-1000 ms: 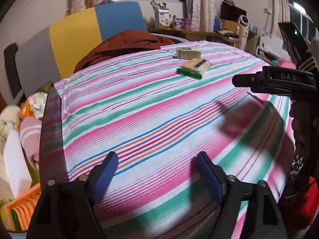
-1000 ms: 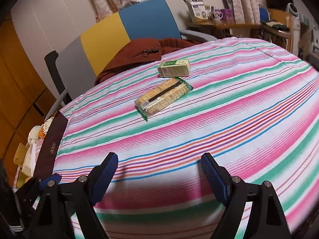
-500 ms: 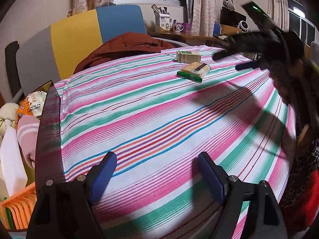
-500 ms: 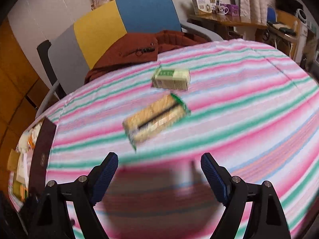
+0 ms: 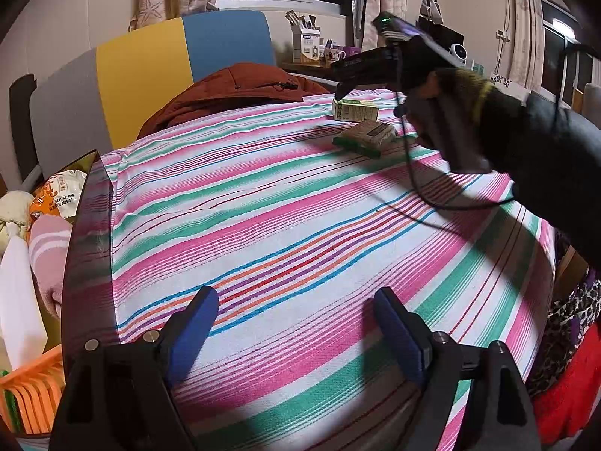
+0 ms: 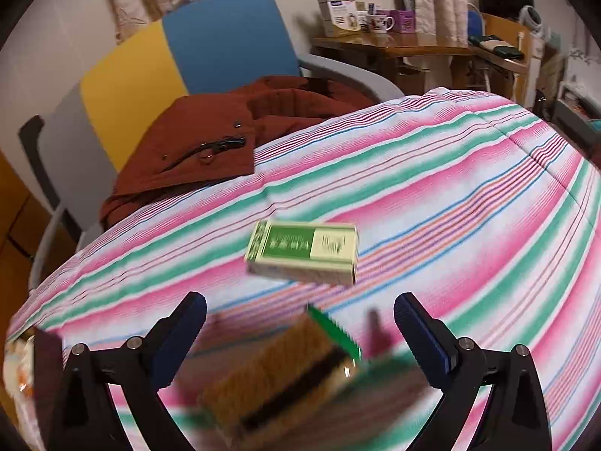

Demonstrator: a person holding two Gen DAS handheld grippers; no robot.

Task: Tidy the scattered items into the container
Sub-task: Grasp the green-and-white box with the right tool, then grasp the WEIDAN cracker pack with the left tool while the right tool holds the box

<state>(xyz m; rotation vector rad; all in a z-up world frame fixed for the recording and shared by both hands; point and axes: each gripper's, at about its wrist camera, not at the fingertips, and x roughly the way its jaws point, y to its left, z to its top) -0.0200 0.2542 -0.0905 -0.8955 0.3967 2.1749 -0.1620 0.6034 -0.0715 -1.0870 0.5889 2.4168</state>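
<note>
A green and white box and a cracker pack with green ends lie on the striped tablecloth. My right gripper is open, its jaws on either side of the cracker pack's far end, the box just beyond. From the left wrist view the right gripper hangs over the box and cracker pack at the far side. My left gripper is open and empty above the near cloth. An orange basket holding soft items sits at the left edge.
A red-brown jacket lies on a grey, yellow and blue chair behind the table. A dark panel stands along the table's left edge. A cluttered desk is at the back right.
My right gripper has moved forward across the table to the cracker pack and box, which now fill its view. My left gripper has stayed almost still.
</note>
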